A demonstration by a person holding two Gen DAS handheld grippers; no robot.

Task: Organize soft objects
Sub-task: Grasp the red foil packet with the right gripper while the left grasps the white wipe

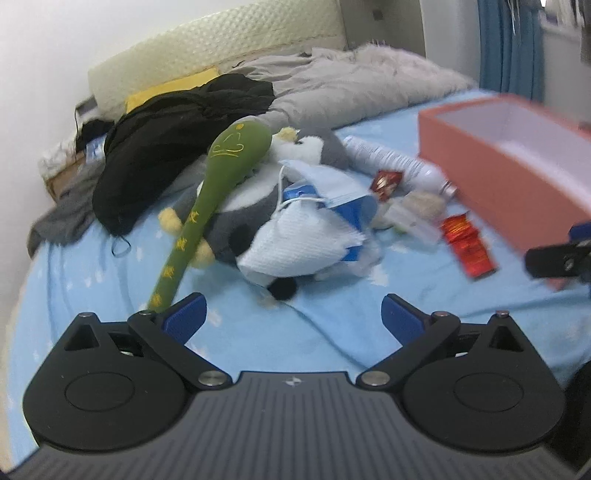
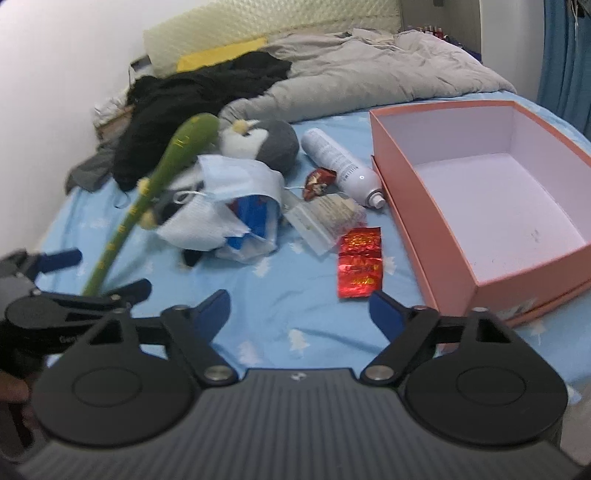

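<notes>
Plush penguin (image 2: pixel 258 142) on bed (image 2: pixel 288 332), body hidden under face masks (image 2: pixel 236 184) and green stick (image 2: pixel 162 173). Yellow marks on stick, spray can (image 2: pixel 340 166) print: blurred, unreadable. Pink box (image 2: pixel 480 206) cut off in left view. Left gripper (image 1: pixel 291 314), right gripper (image 2: pixel 299 306): jaws spread, nothing between.

Both views are taken from low above the blue bed sheet (image 1: pixel 258 332), angled down toward the headboard (image 2: pixel 258 22); the plush penguin (image 2: pixel 266 140) and pink box (image 2: pixel 461 221) are shared.
</notes>
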